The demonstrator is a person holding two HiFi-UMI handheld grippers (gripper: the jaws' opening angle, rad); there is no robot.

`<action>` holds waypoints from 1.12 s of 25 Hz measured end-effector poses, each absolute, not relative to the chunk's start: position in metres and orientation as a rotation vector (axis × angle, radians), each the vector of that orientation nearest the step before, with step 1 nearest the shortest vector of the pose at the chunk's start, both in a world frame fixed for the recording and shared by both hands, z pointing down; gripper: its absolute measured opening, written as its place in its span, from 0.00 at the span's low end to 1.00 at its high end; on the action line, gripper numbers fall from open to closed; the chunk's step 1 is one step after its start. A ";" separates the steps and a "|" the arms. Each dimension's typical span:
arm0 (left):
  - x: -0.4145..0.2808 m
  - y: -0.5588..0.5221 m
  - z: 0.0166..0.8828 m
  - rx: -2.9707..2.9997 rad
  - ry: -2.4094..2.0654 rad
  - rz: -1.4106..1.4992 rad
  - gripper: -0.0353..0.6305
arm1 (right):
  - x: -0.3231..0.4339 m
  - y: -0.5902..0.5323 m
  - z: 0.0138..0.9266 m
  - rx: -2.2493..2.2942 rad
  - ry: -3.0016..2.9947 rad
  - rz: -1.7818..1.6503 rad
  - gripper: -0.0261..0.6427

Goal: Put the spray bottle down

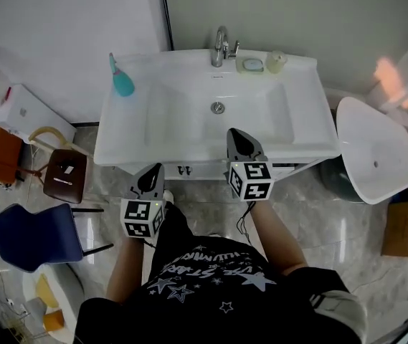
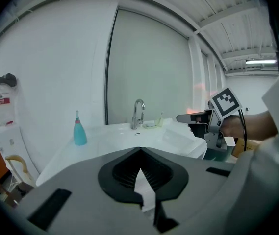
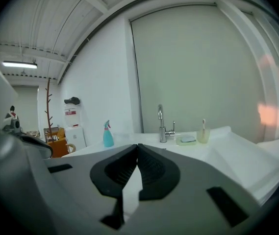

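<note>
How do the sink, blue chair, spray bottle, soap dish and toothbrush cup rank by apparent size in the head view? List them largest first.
1. sink
2. blue chair
3. spray bottle
4. soap dish and toothbrush cup: these look about alike, so they are not ranked against each other.

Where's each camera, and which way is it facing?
Head view: on the person's head, steeply down at the sink; left gripper, right gripper, forearms, torso show.
Left gripper view: on that gripper, facing the sink along shut jaws; right gripper shows.
Right gripper view: likewise, along its own shut jaws.
All share spray bottle and faucet.
</note>
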State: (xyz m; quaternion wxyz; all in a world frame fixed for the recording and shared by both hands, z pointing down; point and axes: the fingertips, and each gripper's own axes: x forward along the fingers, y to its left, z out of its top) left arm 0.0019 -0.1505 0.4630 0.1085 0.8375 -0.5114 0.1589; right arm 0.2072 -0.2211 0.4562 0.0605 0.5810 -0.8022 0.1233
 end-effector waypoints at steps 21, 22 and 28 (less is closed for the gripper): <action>0.041 -0.005 0.468 2.436 -1.472 0.396 0.08 | 0.260 -0.090 0.470 1.834 -2.369 0.441 0.06; 0.039 0.004 0.470 2.434 -1.466 0.390 0.08 | 0.258 -0.080 0.471 1.834 -2.363 0.438 0.06; 0.012 0.072 0.474 2.436 -1.441 0.383 0.08 | 0.233 -0.008 0.466 1.841 -2.336 0.397 0.06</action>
